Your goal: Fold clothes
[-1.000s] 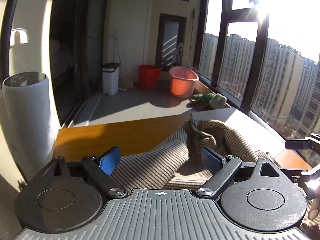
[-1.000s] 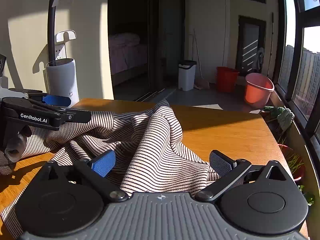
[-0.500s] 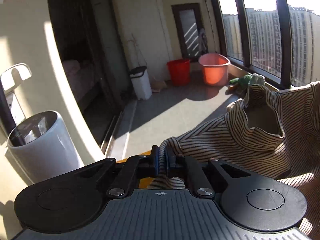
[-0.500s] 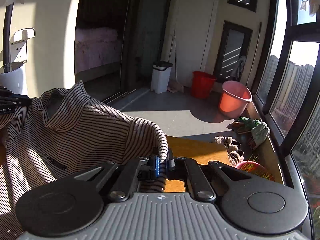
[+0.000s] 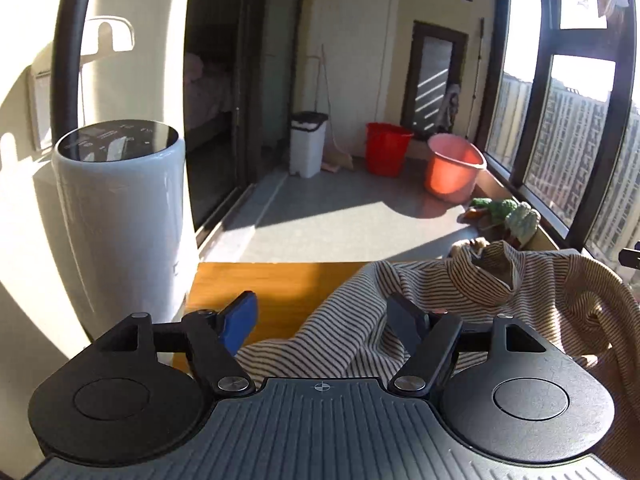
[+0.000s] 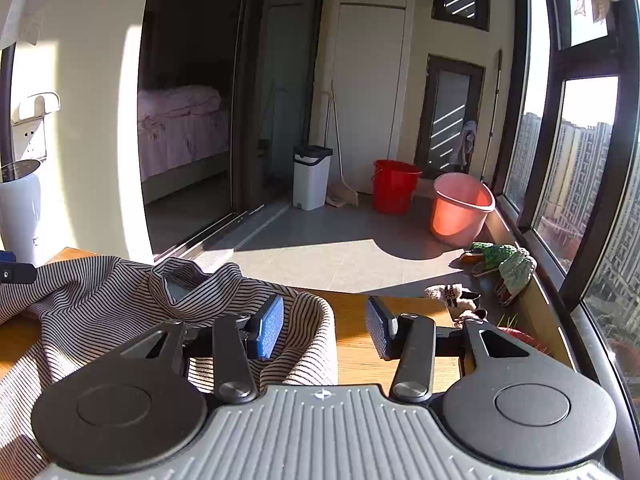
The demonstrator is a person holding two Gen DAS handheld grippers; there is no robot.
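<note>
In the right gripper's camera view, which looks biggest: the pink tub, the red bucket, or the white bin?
As they appear:
1. pink tub
2. white bin and red bucket, too alike to rank.
The tub sits nearer the camera, so true sizes stay unsure.

Wooden desk [image 5: 280,280]; white cylindrical air purifier [image 5: 120,216] beside its corner. On grey floor: white lidded bin [image 6: 311,178], red bucket [image 6: 394,186], pink plastic tub [image 6: 460,208]. Bed with pink bedding [image 6: 180,120] behind doorway.
</note>
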